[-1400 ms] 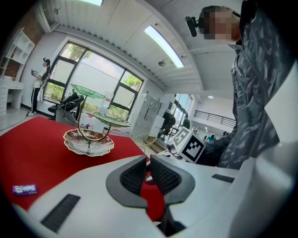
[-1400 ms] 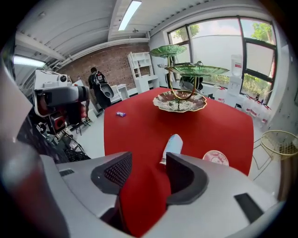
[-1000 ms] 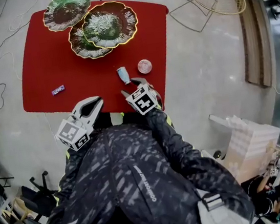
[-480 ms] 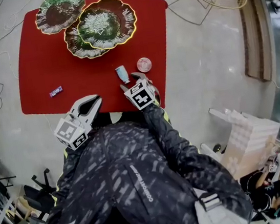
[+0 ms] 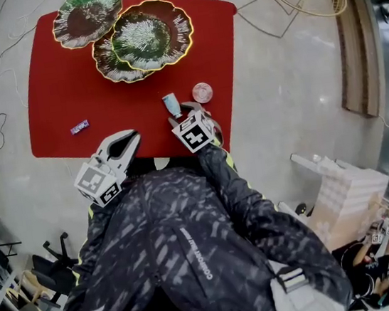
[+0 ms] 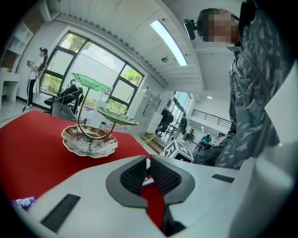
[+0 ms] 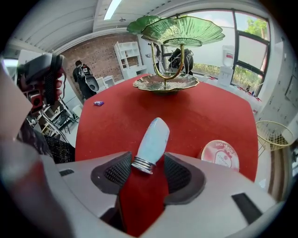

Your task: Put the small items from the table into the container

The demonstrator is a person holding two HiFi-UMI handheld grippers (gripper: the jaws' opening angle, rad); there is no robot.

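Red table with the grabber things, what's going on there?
A person holds a hand-held gripper in each hand over the red table. The right hand-held gripper is closing around a little blue bottle lying there, not squeezing it yet. The left hand-held gripper hangs empty, jaws together. A pink round lid and a small wrapper lie on the table.

Wide bare desk (image 5: 63, 90) lies open left and centre; the tiered leaf stand (image 5: 142, 40) blocks the far edge, a pink disc (image 5: 202, 92) the right.
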